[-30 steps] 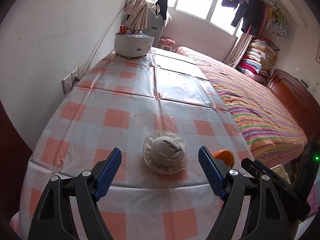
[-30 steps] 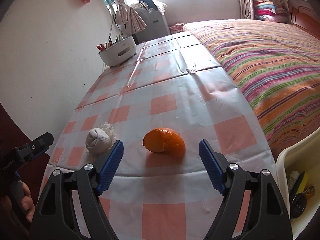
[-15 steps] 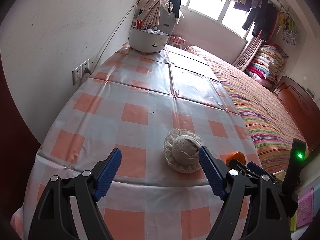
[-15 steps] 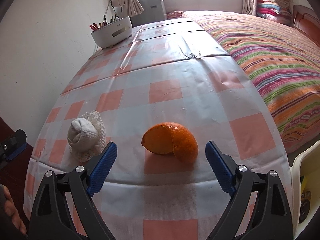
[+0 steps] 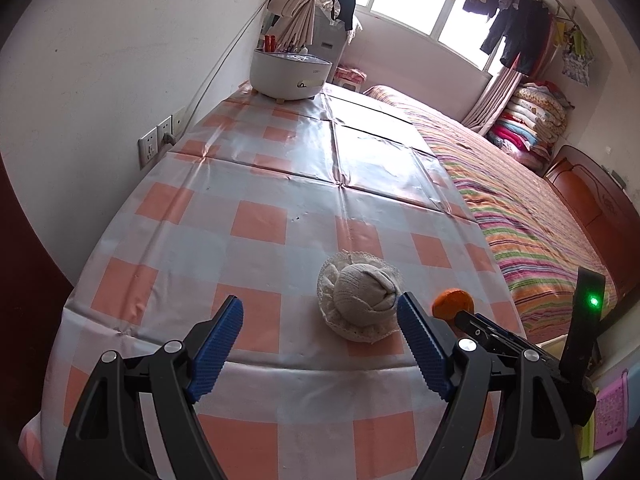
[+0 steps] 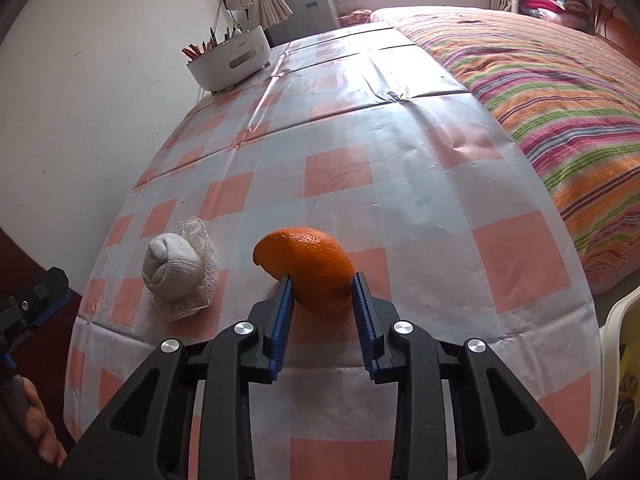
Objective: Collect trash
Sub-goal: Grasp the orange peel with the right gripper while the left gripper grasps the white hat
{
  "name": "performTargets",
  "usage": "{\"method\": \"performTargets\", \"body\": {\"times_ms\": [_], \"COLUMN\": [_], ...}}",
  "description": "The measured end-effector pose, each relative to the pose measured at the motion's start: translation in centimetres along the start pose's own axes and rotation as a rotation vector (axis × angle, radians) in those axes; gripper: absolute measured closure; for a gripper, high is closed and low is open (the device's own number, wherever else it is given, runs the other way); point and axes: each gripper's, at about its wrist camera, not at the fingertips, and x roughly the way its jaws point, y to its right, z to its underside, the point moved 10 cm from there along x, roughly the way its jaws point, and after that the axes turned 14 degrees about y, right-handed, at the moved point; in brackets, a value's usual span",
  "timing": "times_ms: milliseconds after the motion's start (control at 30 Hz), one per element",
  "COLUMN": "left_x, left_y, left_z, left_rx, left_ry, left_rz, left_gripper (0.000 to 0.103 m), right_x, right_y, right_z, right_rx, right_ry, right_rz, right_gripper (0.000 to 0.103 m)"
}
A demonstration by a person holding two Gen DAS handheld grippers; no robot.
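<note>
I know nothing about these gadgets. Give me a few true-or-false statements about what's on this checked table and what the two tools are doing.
1. The right gripper has its jaws closed on the orange peel. True.
2. The left gripper grips the rolled sock. False: its jaws stand wide open, the sock ahead of them.
3. The sock lies on the striped bed. False: it lies on the checked tablecloth.
4. A white container stands at the table's far end. True.

The orange peel [image 6: 308, 264], a hollow domed shell, sits on the checked tablecloth [image 6: 400, 168].

Right tool [image 6: 323, 280] just closed; left tool [image 5: 320, 312] gapes.
</note>
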Motion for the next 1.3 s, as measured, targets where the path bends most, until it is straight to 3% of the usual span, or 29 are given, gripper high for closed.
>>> {"method": "performTargets", "body": {"times_ms": [233,367,1300], "left_x": [0.3,0.8,7.6], "left_y": [0.4,0.5,3.7], "left_z": [0.5,0.7,3.7], "left_rx": [0.016,0.024,0.047], "left_ry": [-0.015,-0.025,-0.148], "left_rz": [0.002,0.001,0.002], "left_gripper": [0.026,0.026,0.026], "right_x": [-1.0,-1.9,-6.4], "right_y": [-0.7,-0.7,2.0], "right_z": [-0.7,-1.4,-3.4], "right_rx": [0.031,0.034,0.101], "right_ry": [0.033,0.061,0.167], "right_rz": [-0.054,-0.064,-0.114], "right_gripper": [0.082,0.097,0.098]}}
